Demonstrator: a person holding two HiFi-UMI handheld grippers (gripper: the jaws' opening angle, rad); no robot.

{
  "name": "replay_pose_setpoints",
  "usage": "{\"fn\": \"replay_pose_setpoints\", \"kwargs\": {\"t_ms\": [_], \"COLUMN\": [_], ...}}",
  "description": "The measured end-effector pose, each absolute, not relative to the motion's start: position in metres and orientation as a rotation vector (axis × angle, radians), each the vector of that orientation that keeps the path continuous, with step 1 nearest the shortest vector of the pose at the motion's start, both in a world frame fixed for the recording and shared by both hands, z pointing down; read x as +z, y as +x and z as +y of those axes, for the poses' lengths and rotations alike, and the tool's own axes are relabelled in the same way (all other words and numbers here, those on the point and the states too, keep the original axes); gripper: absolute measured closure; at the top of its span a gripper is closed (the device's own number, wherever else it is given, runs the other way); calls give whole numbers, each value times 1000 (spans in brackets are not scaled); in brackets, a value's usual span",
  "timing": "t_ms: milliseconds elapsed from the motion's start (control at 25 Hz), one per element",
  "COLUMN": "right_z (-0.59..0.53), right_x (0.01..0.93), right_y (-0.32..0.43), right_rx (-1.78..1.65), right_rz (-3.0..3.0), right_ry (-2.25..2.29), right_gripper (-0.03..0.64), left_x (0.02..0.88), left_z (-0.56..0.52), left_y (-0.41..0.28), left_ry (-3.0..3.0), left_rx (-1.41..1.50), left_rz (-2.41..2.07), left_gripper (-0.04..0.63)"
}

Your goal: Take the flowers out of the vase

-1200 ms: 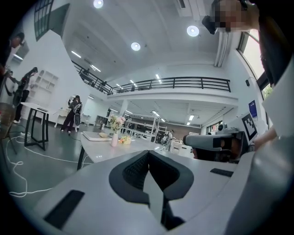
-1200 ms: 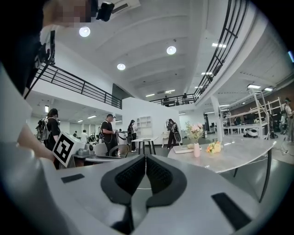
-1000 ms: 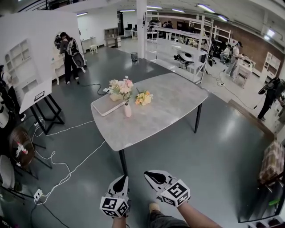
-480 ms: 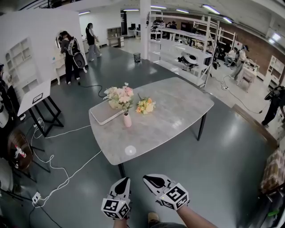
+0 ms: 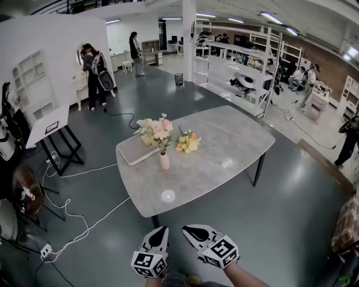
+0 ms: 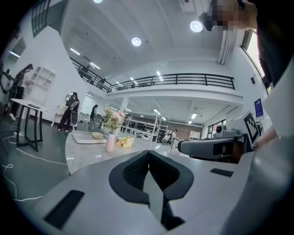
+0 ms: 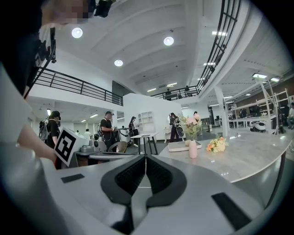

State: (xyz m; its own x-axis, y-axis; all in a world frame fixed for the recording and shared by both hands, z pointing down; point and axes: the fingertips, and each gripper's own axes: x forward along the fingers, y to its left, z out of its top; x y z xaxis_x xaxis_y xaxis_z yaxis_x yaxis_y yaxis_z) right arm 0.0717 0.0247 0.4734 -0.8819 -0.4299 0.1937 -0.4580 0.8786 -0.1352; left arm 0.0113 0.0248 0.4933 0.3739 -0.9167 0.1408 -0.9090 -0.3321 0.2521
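A glossy dark grey floor point(image 5: 280, 218) fills the hall, with white cables point(image 5: 84, 224) at lower left. White shelving point(image 5: 241, 56) and a pillar point(image 5: 189, 33) stand at the top under strip lights point(image 5: 272, 17).

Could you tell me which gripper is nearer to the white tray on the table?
Left. The left gripper hangs short of the table, below and right of the white tray in the head view; the right gripper is beside it, farther right.
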Motion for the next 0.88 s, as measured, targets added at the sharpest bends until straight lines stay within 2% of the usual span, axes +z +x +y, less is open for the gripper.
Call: {"fn": "replay_pose_setpoints", "kwargs": {"t_ms": [440, 880], "right_z": [-23, -90], "right_x": [479, 479], "right_y": [55, -2], "right_rx": [273, 281], "right_rz": [-2865, -2855], "right_ry": [717, 691], "right_gripper": [595, 597], "left_x": [499, 491], "left_z": [-31, -107], "left_y": [3, -50], "left_ry": [2382, 2396], "left_rx": [-43, -24], "left_rz": [-1552, -1539], "left_gripper": [581, 581]}}
